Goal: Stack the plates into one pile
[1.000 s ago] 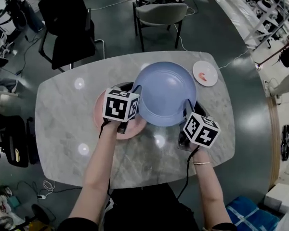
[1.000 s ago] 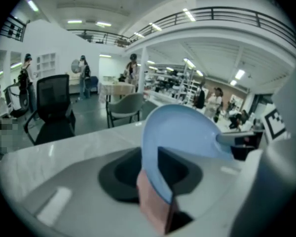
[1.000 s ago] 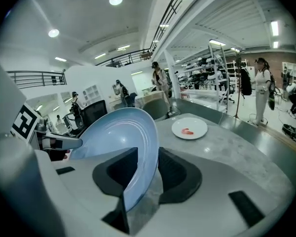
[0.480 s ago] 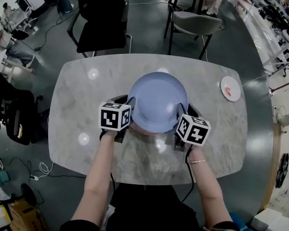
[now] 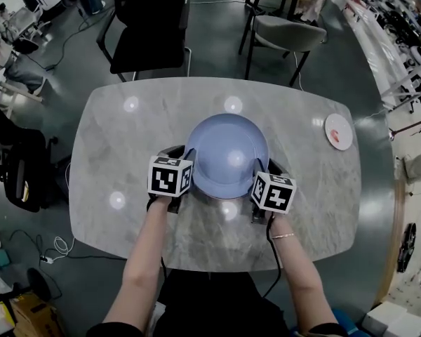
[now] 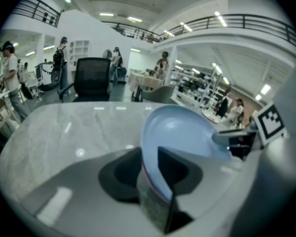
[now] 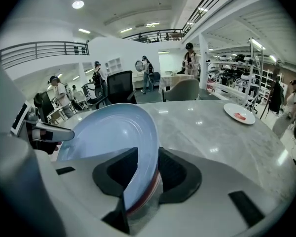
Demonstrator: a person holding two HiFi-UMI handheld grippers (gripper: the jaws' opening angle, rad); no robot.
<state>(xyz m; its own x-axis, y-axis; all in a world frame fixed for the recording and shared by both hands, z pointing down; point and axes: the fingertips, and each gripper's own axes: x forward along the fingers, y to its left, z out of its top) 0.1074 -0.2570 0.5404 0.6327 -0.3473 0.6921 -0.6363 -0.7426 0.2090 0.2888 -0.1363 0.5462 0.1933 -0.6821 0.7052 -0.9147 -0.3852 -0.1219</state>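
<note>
On the marble tabletop (image 5: 126, 153), the jaws of the left gripper (image 5: 184, 159) and right gripper (image 5: 264, 168) clamp the blue plate (image 5: 228, 156). An uneven release could skid it off the pink plate (image 7: 149, 195).

A grey marble-look table (image 5: 126, 153) with rounded corners fills the middle of the floor. Ceiling lights show as pale spots (image 5: 232, 104) on the table's top. Beyond the table's far edge, toward the left, stands a black office chair (image 5: 149, 20); toward the right stands a grey-seated chair (image 5: 289, 34) on dark legs. Off the table's left end sits another black chair (image 5: 17, 167). A white cable (image 5: 59, 246) lies coiled on the dark floor near the table's near left corner. Past the table's far side, a person (image 7: 189, 58) stands among shelves.
</note>
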